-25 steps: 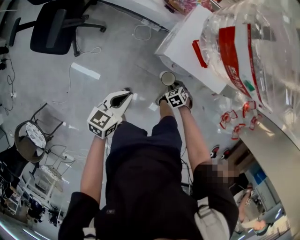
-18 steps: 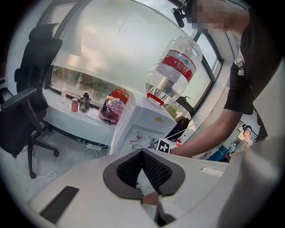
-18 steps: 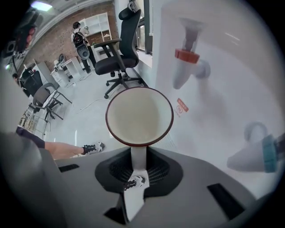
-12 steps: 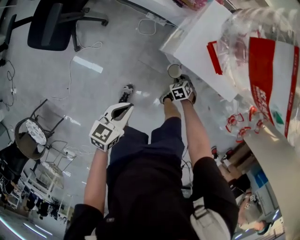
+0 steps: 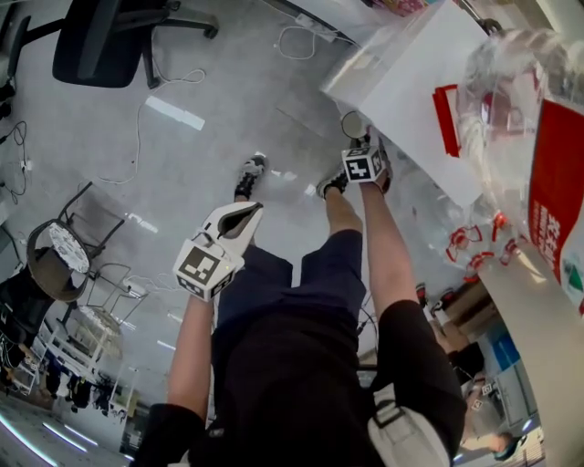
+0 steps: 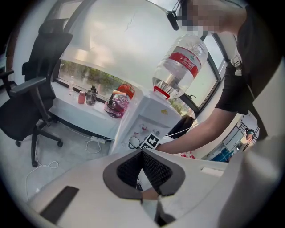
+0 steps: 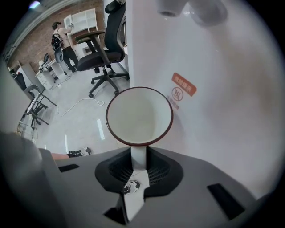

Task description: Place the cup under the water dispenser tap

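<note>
between the right gripper's (image 7: 139,156) jaws, clamped tight: handle of the white, red-rimmed cup (image 7: 139,116). cup sits just ahead of the gripper, close beside the water dispenser (image 7: 213,89) front. left gripper (image 6: 142,156) pinched together, empty.

Counts:
- 1 cup (image 7: 139,116)
- 2 grippers: left gripper (image 6: 142,152) and right gripper (image 7: 138,154), with 1 marker cube each
- 1 water dispenser (image 6: 149,113), with 1 water bottle (image 6: 180,62) on top
- 2 taps (image 7: 168,6) in the right gripper view
- 1 red label (image 7: 184,84) on the dispenser front
- 1 black office chair (image 5: 100,41) and 1 wire-frame chair (image 5: 59,260) in the head view
- 2 shoes (image 5: 248,175)
- 2 small bottles (image 6: 91,95) that I can make out on the ledge
- 1 person (image 7: 58,33) far off by the shelves
</note>
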`<state>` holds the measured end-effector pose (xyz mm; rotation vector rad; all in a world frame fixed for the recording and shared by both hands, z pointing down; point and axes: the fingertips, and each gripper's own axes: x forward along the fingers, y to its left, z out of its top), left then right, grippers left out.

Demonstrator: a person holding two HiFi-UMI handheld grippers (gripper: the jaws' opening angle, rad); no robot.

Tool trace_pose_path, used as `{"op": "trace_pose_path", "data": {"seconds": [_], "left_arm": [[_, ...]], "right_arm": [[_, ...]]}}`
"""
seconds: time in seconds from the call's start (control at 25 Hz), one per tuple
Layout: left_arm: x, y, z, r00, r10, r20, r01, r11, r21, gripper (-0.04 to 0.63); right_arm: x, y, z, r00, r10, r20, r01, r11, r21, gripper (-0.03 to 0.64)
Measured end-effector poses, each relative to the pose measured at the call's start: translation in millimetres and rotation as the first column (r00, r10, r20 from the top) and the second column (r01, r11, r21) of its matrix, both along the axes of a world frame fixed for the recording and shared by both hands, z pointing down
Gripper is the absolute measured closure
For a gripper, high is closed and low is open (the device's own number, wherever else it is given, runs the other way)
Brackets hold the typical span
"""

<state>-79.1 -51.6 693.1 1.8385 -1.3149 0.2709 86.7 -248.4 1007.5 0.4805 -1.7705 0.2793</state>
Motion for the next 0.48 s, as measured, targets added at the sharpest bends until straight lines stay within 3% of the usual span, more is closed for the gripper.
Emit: {"op": "trace_pose_path", "data": {"seconds": [0.48], "left_arm": [[-3,7,9,0.998,-0.043,-0.034,0.043,0.999,0.001,0.596]], "right_arm": [[-2,-6,11,0.999,0.046,0.013,-0.046,0.999,-0.001,0.574]]}}
